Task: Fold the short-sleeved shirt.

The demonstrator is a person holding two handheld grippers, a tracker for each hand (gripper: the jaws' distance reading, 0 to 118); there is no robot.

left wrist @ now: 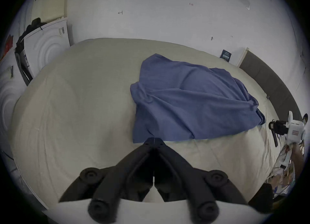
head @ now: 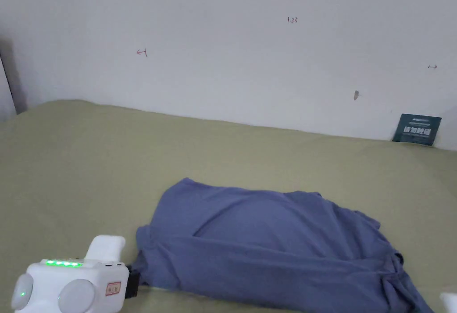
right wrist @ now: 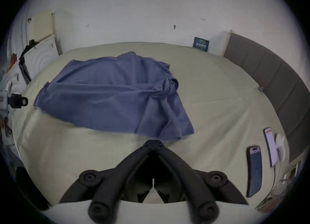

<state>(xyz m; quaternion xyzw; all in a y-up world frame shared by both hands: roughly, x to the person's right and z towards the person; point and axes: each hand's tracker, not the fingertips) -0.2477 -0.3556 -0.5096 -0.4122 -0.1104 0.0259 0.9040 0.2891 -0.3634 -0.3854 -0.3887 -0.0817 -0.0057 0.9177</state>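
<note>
A blue short-sleeved shirt point(head: 276, 247) lies crumpled and bunched on the pale green bed point(head: 89, 171), its cloth twisted at the right end point(right wrist: 166, 90). My left gripper point(left wrist: 154, 139) is shut, tips just at the shirt's near edge with no cloth seen between the jaws. In the head view its white body and black jaws point(head: 132, 285) sit beside the shirt's left edge. My right gripper point(right wrist: 154, 141) is also shut, hovering just short of the shirt's near right corner point(right wrist: 176, 133). Each gripper shows far off in the other's view: the right gripper point(left wrist: 275, 127) and the left gripper point(right wrist: 18, 101).
Two phones point(right wrist: 255, 170) point(right wrist: 270, 146) lie on the bed at the right, near a grey padded headboard point(right wrist: 268, 76). A dark card point(head: 417, 129) leans against the white wall. White appliances point(left wrist: 47, 46) stand beyond the bed's left end.
</note>
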